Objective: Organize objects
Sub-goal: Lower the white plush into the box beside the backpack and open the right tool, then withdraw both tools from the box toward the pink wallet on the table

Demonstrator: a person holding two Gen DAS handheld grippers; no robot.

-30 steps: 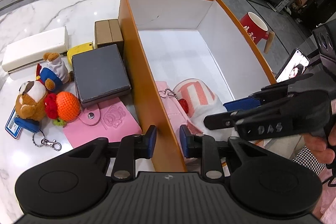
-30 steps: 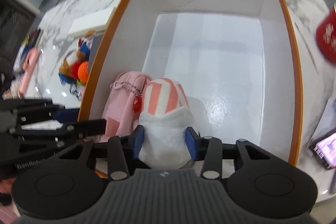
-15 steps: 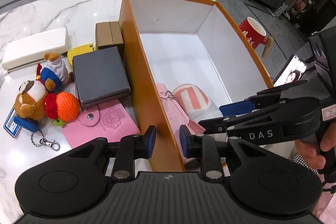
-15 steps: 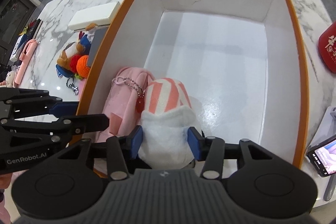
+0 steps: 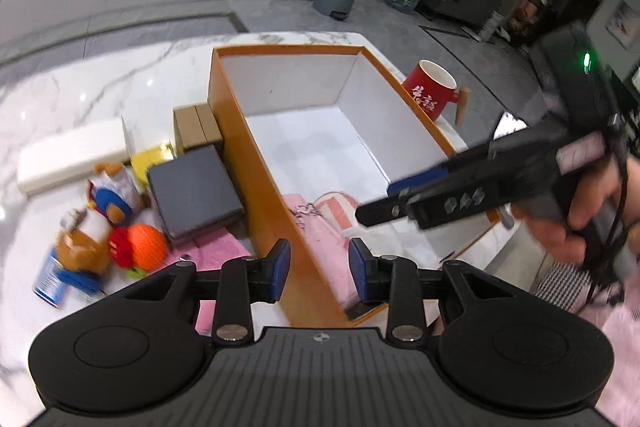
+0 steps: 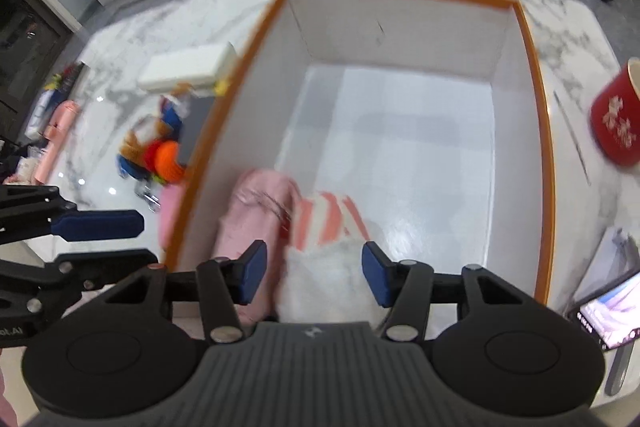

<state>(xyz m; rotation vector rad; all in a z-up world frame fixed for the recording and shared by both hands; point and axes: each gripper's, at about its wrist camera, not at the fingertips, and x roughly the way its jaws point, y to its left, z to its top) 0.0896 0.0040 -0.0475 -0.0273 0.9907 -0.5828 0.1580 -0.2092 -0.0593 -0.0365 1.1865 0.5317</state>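
Two items, pink pouch [image 6: 256, 211] and striped sock [image 6: 332, 223], lower centre inside orange box [image 6: 540, 131], right gripper [image 6: 314, 273] jaws wide, empty, left gripper [image 5: 318, 269] jaws narrowly parted, empty.

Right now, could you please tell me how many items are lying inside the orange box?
2 visible: a pink pouch against the left wall of the orange box at its near end, and a pink-and-white striped item right beside it. The box's near corner is hidden, so more could lie there.

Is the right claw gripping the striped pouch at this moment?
No, the right claw is open, its pads apart and clear of the striped pouch, which lies inside the orange box.
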